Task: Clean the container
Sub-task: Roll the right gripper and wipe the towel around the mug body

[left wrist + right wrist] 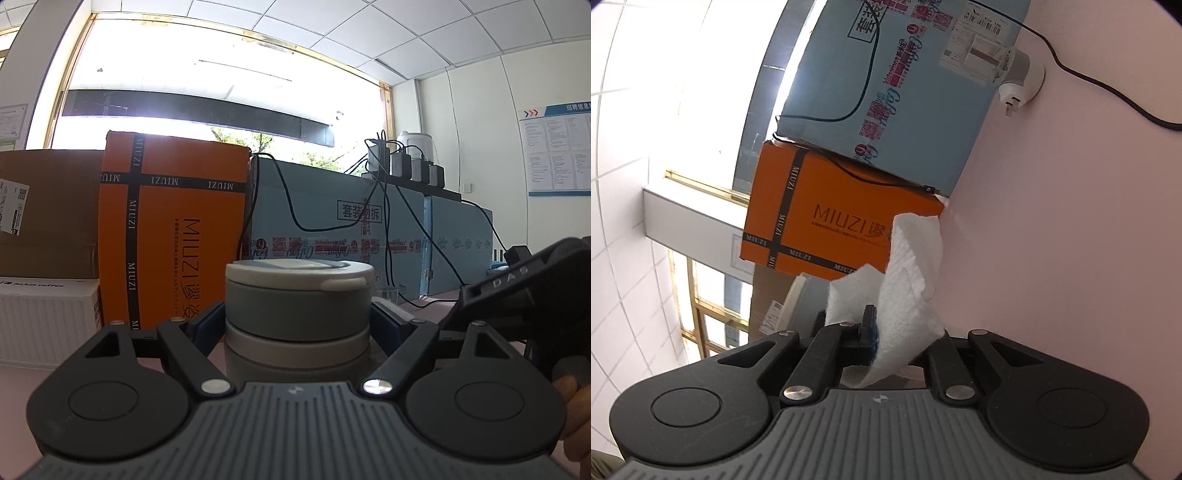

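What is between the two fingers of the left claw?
A round grey container with a white lid sits between the fingers of the left claw, which press its sides. The left wrist view shows it.

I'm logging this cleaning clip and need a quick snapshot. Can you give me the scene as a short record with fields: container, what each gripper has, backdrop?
container: grey round container with a pale lid, upright on the pink table
left gripper: left gripper shut on the container, one finger on each side
right gripper: right gripper shut on a white paper towel
wiping contact: none visible; the towel is not touching the container in either view
backdrop: orange box, blue box, brown box
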A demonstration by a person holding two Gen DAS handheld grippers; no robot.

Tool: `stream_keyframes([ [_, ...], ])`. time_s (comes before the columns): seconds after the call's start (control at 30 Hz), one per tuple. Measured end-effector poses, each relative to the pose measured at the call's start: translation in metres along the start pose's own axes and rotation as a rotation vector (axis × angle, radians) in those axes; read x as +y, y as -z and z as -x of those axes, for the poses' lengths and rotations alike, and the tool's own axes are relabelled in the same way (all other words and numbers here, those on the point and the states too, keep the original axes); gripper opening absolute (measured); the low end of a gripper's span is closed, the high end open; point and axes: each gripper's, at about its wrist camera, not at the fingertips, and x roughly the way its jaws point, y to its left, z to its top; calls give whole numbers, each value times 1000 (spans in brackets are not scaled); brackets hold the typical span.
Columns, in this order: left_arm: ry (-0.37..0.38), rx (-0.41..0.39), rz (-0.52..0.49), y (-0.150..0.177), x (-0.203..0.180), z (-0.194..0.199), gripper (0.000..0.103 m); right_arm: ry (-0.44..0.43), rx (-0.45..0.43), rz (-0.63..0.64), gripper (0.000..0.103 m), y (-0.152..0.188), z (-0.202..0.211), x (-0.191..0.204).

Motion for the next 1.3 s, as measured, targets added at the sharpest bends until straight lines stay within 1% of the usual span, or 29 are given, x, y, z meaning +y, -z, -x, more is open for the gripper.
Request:
stream_keyframes([
  [0.1,-3,2,3,0,1,1,80,15,9,-4,8,2,-1,-3],
  [0.17,-2,3,4,0,1,1,80,42,20,-4,8,2,-4,-6],
  [0.23,-4,3,3,0,1,1,80,70,34,-25,8,4,-6,-13],
  [0.43,-3,1,3,0,1,2,80,111,79,-113,8,7,-14,-31],
  [0.53,-3,1,5,0,1,2,80,44,74,-197,8,5,-12,-37],
  [0.6,0,1,5,0,1,2,80,11,55,-239,8,2,-9,-37],
  [0.67,0,0,3,1,1,2,80,-50,21,-246,8,-3,-4,-33],
  [0.83,1,0,9,0,2,2,80,-150,-67,-226,8,-15,4,-11],
  [0.93,1,-2,7,1,2,2,80,-154,-95,-202,8,-20,0,-1],
  [1.07,2,-4,9,1,1,3,80,-129,-74,-184,8,-26,-21,2],
  [1.17,3,-6,12,2,2,3,80,-137,-41,-196,8,-26,-36,-1],
  [1.3,5,-9,23,2,3,4,80,-138,-30,-188,8,-22,-44,-5],
])
